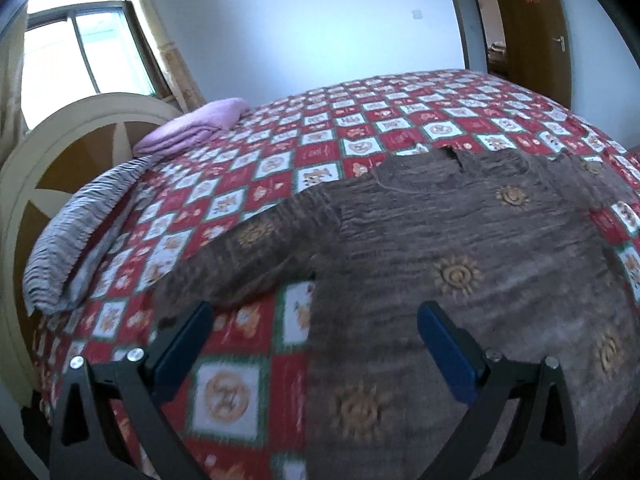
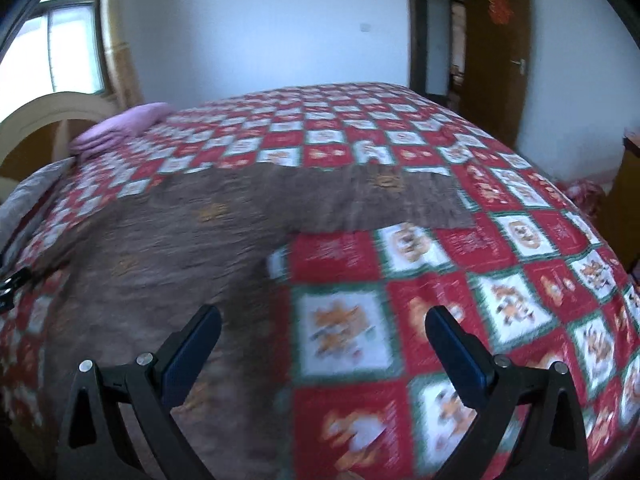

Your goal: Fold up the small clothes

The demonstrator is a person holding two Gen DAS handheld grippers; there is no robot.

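Note:
A brown long-sleeved top (image 1: 460,248) with orange sun motifs lies spread flat on the bed, neckline toward the far side, one sleeve (image 1: 240,252) stretched out to the left. My left gripper (image 1: 316,316) hovers open over the top's left side edge, nothing between its fingers. In the right wrist view the same top (image 2: 180,240) fills the left half, its other sleeve (image 2: 380,196) reaching right. My right gripper (image 2: 322,320) hangs open above the top's right side edge, empty. Both views are motion-blurred.
The bed carries a red, white and green checked cover (image 2: 500,272). A folded purple blanket (image 1: 192,128) and a striped grey pillow (image 1: 80,232) lie by the round headboard (image 1: 60,152). A window sits at the left, a brown door (image 2: 496,48) at the far right.

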